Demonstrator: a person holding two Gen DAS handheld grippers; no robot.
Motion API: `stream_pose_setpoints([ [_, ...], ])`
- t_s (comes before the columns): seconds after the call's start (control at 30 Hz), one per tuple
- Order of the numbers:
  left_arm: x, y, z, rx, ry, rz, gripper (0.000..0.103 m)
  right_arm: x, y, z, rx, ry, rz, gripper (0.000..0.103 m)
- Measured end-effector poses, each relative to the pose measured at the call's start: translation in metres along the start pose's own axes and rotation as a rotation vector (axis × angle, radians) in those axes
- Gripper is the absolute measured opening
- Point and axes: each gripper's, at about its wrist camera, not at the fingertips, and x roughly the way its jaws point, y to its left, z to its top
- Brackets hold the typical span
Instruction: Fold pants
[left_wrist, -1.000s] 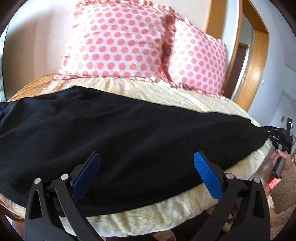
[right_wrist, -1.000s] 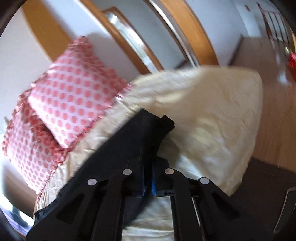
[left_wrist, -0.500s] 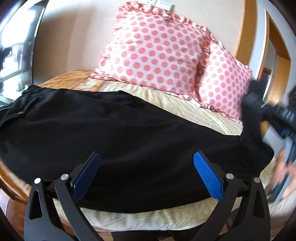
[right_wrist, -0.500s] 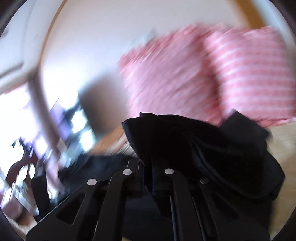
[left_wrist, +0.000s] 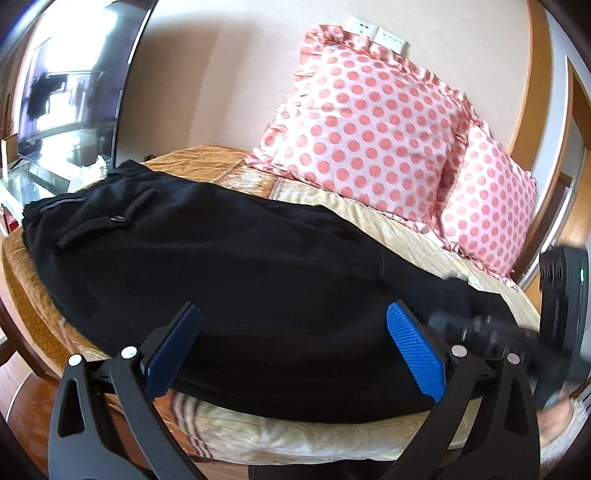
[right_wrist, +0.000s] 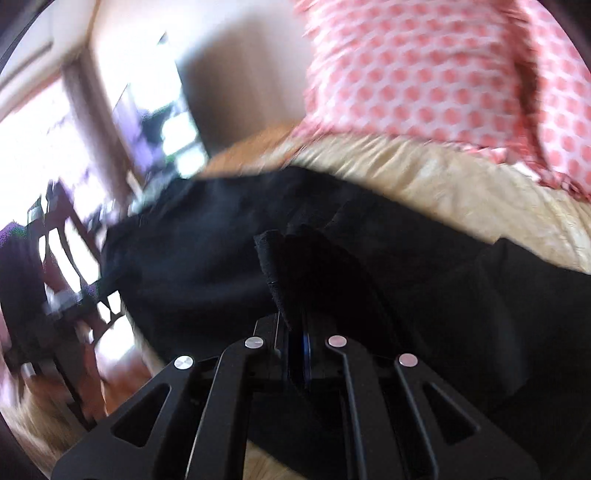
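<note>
Left gripper spread wide, empty, black pants flat on bed just ahead. Right gripper clamped on pants hem, seen only in right view; waistband only in left.

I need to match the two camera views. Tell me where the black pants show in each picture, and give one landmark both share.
Left wrist view: the black pants lie across the middle of the picture on the bed, beyond the open left tool.
Right wrist view: they fill the centre and lower right, one edge pinched in the shut right tool.
Shared landmark: the pink polka-dot pillow.
</note>
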Motion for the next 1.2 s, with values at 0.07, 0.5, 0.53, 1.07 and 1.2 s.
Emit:
stream_pose_setpoints([
  [0.07, -0.004, 0.007, 0.002, -0.01, -0.017, 0.026, 0.101, -0.003, 0.007, -0.004, -0.038, -0.011, -0.029, 0.005],
  [0.5, -0.038, 0.072, 0.03, -0.123, -0.129, 0.246, 0.101, -0.024, 0.019, 0.003, -0.067, -0.117, 0.001, 0.05],
  [0.53, -0.039, 0.076, 0.031, -0.129, -0.129, 0.266, 0.101, -0.019, 0.013, 0.005, -0.043, -0.114, -0.034, 0.05],
  [1.07, -0.049, 0.11, 0.028, -0.242, -0.11, 0.296, 0.101, -0.056, -0.077, -0.005, 0.311, -0.157, -0.044, 0.051],
  [1.2, -0.043, 0.101, 0.029, -0.204, -0.107, 0.274, 0.101, -0.074, -0.125, -0.011, 0.444, -0.168, -0.124, 0.051],
])
